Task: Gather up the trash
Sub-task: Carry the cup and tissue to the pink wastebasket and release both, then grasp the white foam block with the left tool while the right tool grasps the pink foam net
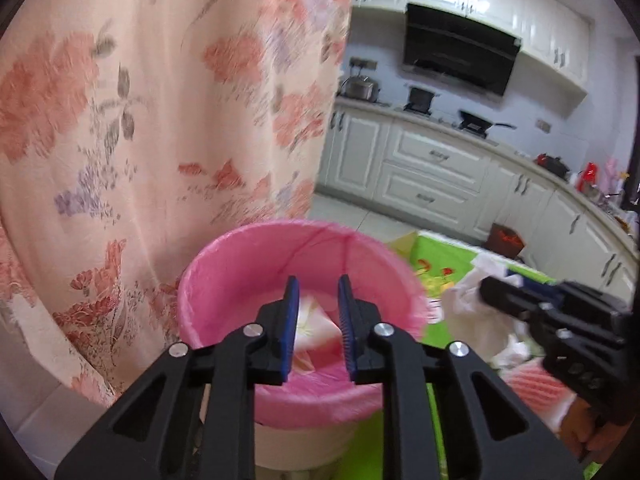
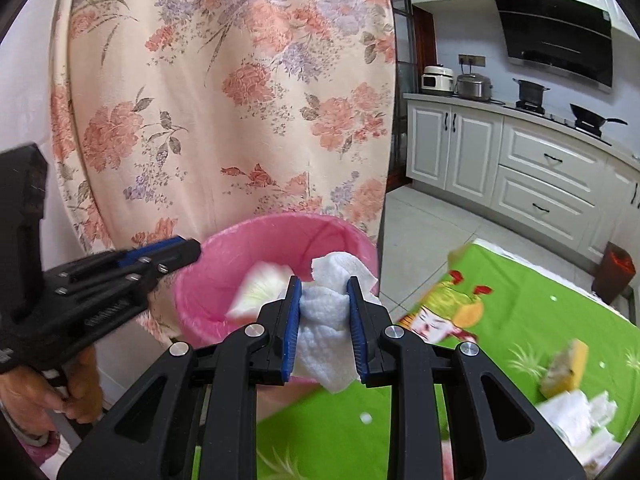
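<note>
Right wrist view, right tongs point(image 2: 324, 312) pinching crumpled white tissue point(image 2: 324, 320) (quilted, perhaps paper towel), left tongs point(image 1: 319, 320) pressed together, empty.

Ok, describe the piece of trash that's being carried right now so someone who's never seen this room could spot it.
Start at the flowered curtain; at its foot stands a bin with a pink liner, next to a table under a green cloth. In front of the bin, the right gripper is shut on a crumpled white paper towel. Unlike the other white scraps lying on the cloth, this one is pinched between blue-padded fingers.
</note>
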`<state>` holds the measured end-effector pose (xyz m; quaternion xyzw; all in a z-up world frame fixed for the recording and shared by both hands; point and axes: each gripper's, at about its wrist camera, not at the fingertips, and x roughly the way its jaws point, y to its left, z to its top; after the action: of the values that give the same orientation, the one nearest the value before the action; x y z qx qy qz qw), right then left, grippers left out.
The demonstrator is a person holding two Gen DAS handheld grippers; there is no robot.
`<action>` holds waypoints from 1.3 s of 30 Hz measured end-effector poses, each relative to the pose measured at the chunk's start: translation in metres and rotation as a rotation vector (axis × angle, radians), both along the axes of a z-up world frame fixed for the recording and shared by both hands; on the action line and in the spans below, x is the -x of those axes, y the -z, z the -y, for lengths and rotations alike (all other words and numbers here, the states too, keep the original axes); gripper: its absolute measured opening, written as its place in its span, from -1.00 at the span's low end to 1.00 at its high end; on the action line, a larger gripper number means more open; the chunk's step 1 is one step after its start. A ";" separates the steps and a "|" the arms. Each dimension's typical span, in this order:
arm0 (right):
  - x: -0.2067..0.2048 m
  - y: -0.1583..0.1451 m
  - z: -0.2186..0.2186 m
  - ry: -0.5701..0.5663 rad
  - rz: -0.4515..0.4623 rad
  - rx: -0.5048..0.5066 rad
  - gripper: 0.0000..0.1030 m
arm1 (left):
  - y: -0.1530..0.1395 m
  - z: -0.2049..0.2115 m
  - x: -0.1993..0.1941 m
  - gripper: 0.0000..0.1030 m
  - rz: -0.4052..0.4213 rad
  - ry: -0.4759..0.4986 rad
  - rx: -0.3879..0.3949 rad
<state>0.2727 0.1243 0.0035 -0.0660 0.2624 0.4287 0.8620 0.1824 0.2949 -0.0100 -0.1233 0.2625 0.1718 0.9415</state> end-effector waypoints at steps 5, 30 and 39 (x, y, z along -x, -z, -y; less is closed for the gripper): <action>-0.011 0.010 -0.027 -0.029 -0.029 0.034 -0.48 | 0.011 -0.020 -0.001 -0.62 -0.016 -0.056 0.018; 0.018 -0.023 0.068 0.118 -0.013 -0.099 0.51 | -0.009 0.049 0.050 0.90 0.076 -0.119 -0.056; 0.056 -0.024 0.199 0.328 0.033 -0.090 0.57 | 0.005 0.125 0.043 0.90 0.108 0.061 0.054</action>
<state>0.2162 -0.0751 0.0273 0.0093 0.2362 0.2923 0.9266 0.1393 0.1702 -0.0154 -0.1496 0.2196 0.1293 0.9554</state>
